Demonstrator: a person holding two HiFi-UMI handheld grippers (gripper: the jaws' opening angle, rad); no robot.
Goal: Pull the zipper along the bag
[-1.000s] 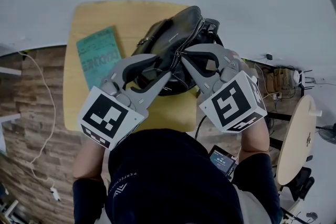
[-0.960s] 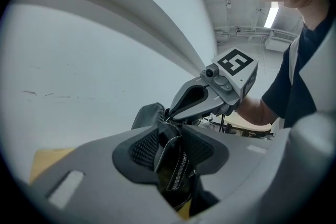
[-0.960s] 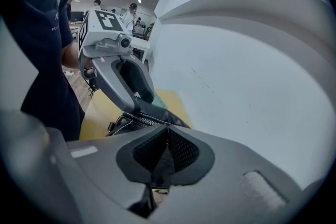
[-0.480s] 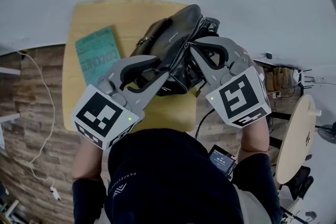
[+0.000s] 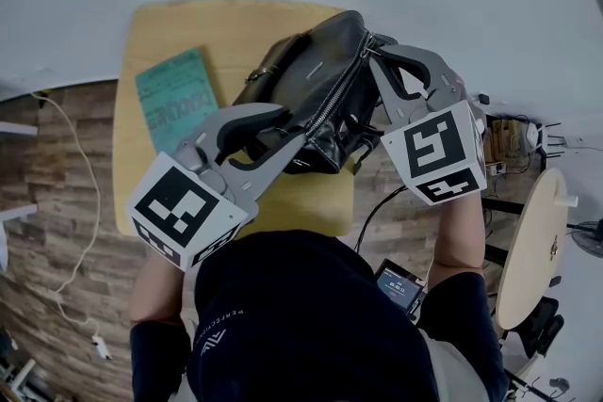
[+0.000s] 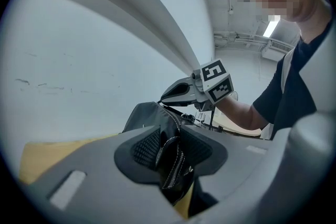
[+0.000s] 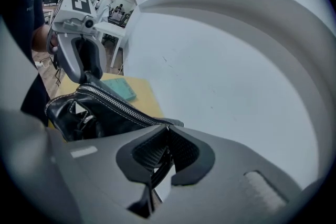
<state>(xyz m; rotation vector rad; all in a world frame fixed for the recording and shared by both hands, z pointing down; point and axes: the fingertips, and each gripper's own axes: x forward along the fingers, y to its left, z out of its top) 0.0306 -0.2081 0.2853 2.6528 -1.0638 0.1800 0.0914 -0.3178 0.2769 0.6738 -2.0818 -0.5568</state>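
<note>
- My right gripper (image 5: 377, 54) is travelling away from me along the bag (image 5: 301, 99). A second ago it was sitting over the middle, and now it is arriving at the far end.
- Its jaws are staying all but together, pinching a thin tab between the pads that I am taking to be the pull (image 7: 160, 164).
- Behind it the zipper (image 5: 336, 94) is now lying as one joined line of teeth where the mouth was gaping before, so I am judging the run as nearly or fully done.
- My left gripper (image 5: 292, 125) is keeping its place at the near end. Its jaws have just been closing in from their widest and are now clamping a fold of the bag's end, zipper tape included — they are standing fairly wide only because the fold is thick.
- That clamp is giving my right hand something to pull against, and the bag is staying put instead of sliding after the pull.
- The bag is resting on the right half of the table (image 5: 188, 24), with the booklet (image 5: 174, 99) lying flat beside it at the left, apart from both grippers.
- I am not seeing the end stop — the right jaws are covering it — so I am treating the last bit of travel as unconfirmed.
</note>
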